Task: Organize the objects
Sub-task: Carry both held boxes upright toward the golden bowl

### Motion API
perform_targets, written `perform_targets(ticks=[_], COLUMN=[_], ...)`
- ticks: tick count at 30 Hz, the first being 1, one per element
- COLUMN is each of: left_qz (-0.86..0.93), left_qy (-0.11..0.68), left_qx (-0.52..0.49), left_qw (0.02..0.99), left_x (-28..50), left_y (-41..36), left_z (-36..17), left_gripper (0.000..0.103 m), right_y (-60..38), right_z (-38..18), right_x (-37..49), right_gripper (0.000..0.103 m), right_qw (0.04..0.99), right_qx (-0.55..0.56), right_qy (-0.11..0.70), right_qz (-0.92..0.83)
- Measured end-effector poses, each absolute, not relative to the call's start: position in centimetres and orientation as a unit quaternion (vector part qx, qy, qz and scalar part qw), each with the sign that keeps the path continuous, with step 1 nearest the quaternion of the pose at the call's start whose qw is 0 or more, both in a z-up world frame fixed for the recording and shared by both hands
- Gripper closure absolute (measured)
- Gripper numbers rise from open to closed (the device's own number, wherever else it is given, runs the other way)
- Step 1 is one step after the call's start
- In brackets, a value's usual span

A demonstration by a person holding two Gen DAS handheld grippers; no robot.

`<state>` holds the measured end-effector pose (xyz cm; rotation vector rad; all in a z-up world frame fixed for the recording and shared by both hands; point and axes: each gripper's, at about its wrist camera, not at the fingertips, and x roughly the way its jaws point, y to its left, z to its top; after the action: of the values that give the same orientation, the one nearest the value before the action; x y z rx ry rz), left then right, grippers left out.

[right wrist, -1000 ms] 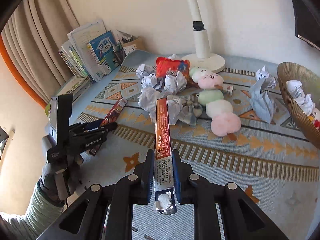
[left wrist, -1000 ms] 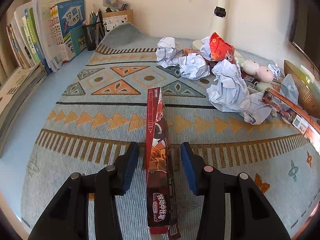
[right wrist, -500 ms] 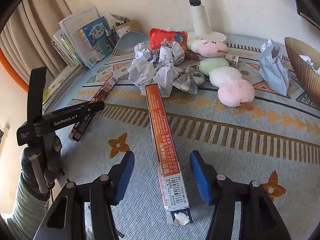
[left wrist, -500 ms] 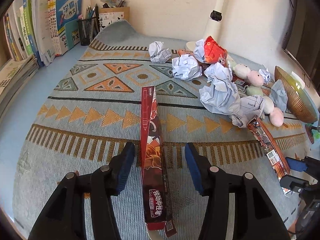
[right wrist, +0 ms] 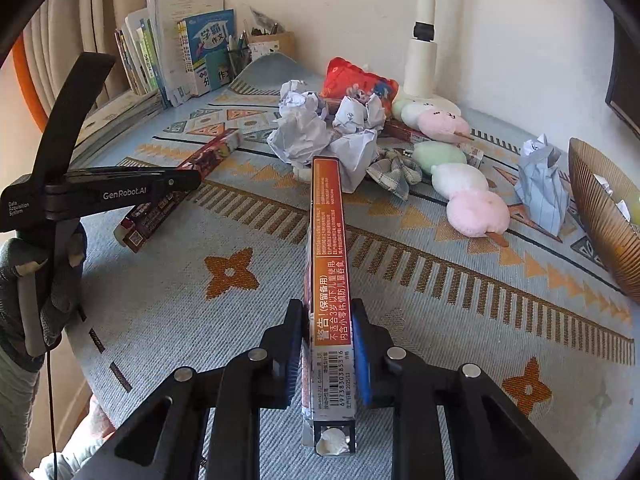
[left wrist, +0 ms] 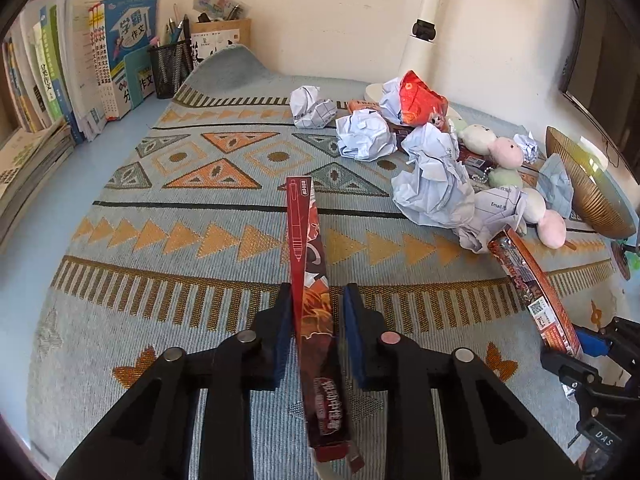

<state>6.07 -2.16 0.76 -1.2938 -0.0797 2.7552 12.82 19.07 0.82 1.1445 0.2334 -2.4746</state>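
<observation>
My left gripper (left wrist: 314,314) is shut on a long dark red pen box (left wrist: 306,248) that points away from me above the patterned mat (left wrist: 200,240). My right gripper (right wrist: 326,330) is shut on a long orange pen box (right wrist: 328,240), also pointing away. In the right wrist view the left gripper (right wrist: 188,182) and its red box (right wrist: 180,192) show at the left. In the left wrist view the orange box (left wrist: 532,288) shows at the right.
Crumpled paper balls (left wrist: 432,188), a red snack bag (left wrist: 420,100) and plush dango toys (right wrist: 460,184) lie in a heap at the back. A woven bowl (right wrist: 600,216) stands at the right. Books (left wrist: 80,64) and a mesh pen cup (left wrist: 168,66) line the back left. A lamp post (right wrist: 420,56) stands at the wall.
Half a second ago both grippers were open with the boxes lying on the mat between the jaws. Now both have closed on their boxes.
</observation>
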Motion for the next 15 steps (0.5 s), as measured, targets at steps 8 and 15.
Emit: perform_targets(ticks=[8,15], left_qz=[0.914,0.917], left_qy=[-0.024,-0.042], left_qx=[-0.399,-0.376], left_qw=[0.068,0.129], left_x=[7.2,8.7], left_y=[-2.1,1.1], left_z=[1.9,5.2], left_gripper=[0.089,0.089], right_y=[19.9,26.2], right_z=[1.9,6.0], right_x=[14.7,15.8], right_gripper=[0.086,0.086], right_qw=[0.241,0.215], right_qx=[0.408,0.373], right_qy=[0.007,-0.068], right_qz=[-0.881,-0.900])
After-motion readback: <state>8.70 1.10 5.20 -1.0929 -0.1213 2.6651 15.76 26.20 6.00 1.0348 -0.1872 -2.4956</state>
